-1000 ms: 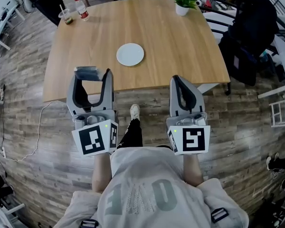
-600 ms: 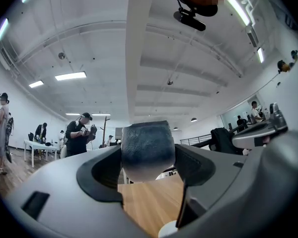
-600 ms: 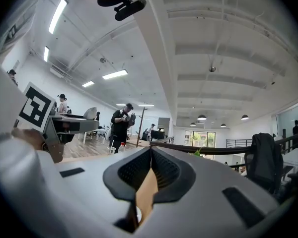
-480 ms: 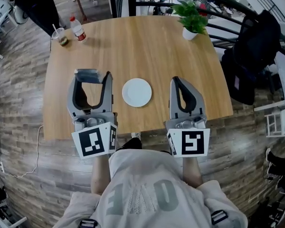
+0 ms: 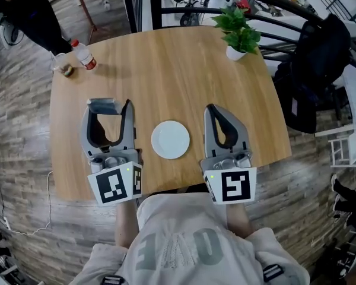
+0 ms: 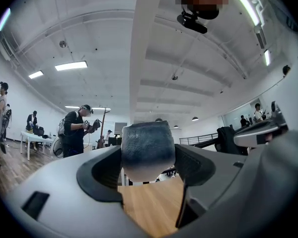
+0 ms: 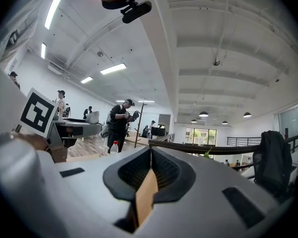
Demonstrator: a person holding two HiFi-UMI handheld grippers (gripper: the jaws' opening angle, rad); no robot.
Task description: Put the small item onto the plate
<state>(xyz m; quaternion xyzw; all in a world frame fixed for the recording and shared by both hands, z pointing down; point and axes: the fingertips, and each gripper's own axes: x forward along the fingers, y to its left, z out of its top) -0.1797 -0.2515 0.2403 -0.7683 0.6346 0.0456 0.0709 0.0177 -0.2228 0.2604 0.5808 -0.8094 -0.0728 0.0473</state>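
Observation:
A round white plate [image 5: 170,139] lies on the wooden table [image 5: 166,64], near its front edge. My left gripper [image 5: 110,104] hovers just left of the plate, shut on a small grey-blue block [image 5: 103,106]. In the left gripper view the block [image 6: 148,150] sits pinched between the two jaws of that gripper [image 6: 149,155], with table wood showing below it. My right gripper [image 5: 210,108] is just right of the plate, shut and holding nothing. In the right gripper view the jaws of the right gripper [image 7: 151,151] meet at a closed seam.
At the table's far left corner stand a red-capped bottle [image 5: 83,54] and a drink cup [image 5: 63,67]. A potted plant [image 5: 237,33] stands at the far right. A dark chair with a bag [image 5: 314,64] is beside the table's right edge, and a railing runs behind.
The person has stepped up to the table. Both grippers went from over the floor to over the tabletop, and the plate now lies between them. The left gripper kept hold of the block.

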